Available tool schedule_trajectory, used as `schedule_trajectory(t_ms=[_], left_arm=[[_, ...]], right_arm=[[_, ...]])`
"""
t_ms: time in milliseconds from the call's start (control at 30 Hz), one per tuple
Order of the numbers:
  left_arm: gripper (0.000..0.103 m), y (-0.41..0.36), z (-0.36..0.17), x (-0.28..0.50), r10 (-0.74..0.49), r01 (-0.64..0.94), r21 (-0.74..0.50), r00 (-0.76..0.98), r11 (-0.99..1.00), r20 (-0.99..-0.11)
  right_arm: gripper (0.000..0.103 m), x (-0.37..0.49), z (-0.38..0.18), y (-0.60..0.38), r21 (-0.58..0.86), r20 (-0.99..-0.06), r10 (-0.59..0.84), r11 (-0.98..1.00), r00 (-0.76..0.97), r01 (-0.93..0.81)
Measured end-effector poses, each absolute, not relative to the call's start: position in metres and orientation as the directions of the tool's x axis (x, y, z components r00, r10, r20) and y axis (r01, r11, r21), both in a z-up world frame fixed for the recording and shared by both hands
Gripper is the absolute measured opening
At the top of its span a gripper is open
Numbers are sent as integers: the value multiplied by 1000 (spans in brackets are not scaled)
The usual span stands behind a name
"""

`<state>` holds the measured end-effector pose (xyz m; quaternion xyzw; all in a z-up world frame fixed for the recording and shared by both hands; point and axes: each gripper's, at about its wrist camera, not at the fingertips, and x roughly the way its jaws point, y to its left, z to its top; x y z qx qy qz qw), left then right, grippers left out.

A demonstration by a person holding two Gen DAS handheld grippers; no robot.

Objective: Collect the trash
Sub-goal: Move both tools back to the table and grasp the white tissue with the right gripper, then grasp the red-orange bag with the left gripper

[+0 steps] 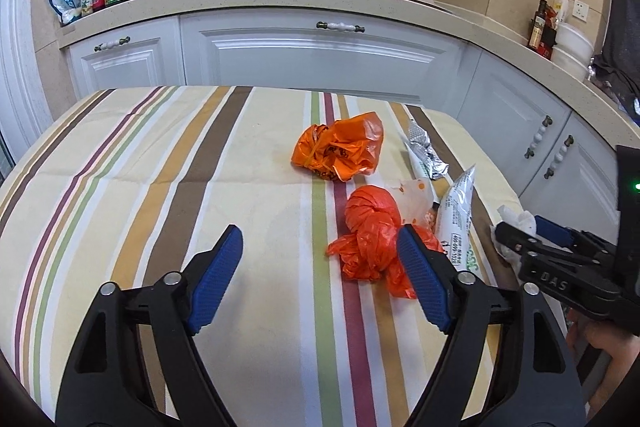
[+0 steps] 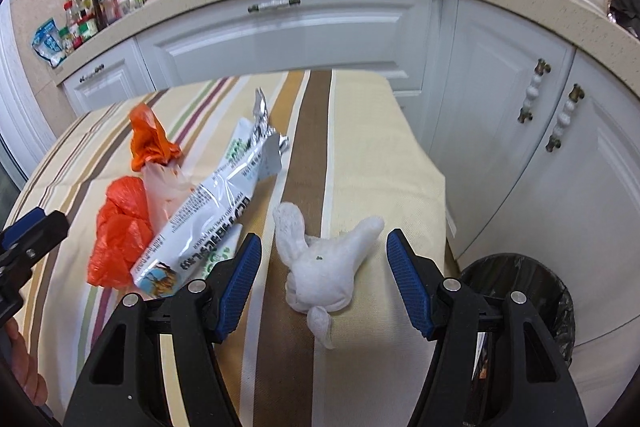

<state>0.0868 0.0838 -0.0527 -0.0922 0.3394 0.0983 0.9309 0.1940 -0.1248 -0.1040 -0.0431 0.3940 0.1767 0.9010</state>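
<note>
On the right tool's black body we read "DAS". The white wrapper carries print, of which we read only "400-00" on its end in the left wrist view. Our left tool stands wide apart, empty, its right pad just in front of the red bag. Our right tool is also apart, straddling the white tissue wad without pressing it. The wad lies on the striped table, right of the wrapper; the orange bag lies beyond. A black bin sits right of the wad, below the table edge.
</note>
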Motion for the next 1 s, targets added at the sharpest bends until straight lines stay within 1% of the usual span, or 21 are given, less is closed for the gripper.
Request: schedule_trajectory(t_ms=[33, 167, 300, 533, 667, 700, 767, 800, 1000], left_arm=[[81, 83, -53, 87, 115, -241, -108, 753, 964, -648], [81, 78, -54, 91, 106, -228, -107, 754, 968, -648], [81, 72, -59, 98, 93, -222, -115, 746, 968, -659], [83, 62, -69, 115, 92, -220, -102, 726, 970, -682], [83, 62, -74, 119, 70, -221, -125, 706, 967, -704], [82, 62, -75, 119, 71, -222, -124, 703, 967, -708], [75, 63, -75, 118, 79, -225, -115, 702, 968, -708], [73, 64, -75, 117, 82, -226, -112, 700, 968, -710], [73, 80, -73, 112, 104, -268, -120, 691, 956, -716]], right_arm=[[61, 194, -105, -125, 63, -728, 286, 933, 623, -354], [43, 195, -109, -123, 78, -737, 307, 924, 602, -376], [34, 190, -105, -125, 64, -720, 309, 921, 621, -385], [33, 181, -96, -135, 70, -684, 326, 919, 652, -387], [33, 178, -90, -142, 75, -666, 332, 921, 668, -383], [33, 177, -90, -144, 77, -662, 333, 921, 671, -382], [33, 177, -89, -146, 82, -658, 337, 921, 674, -381], [33, 176, -89, -147, 83, -656, 338, 921, 675, -381], [33, 173, -88, -149, 92, -648, 347, 919, 678, -382]])
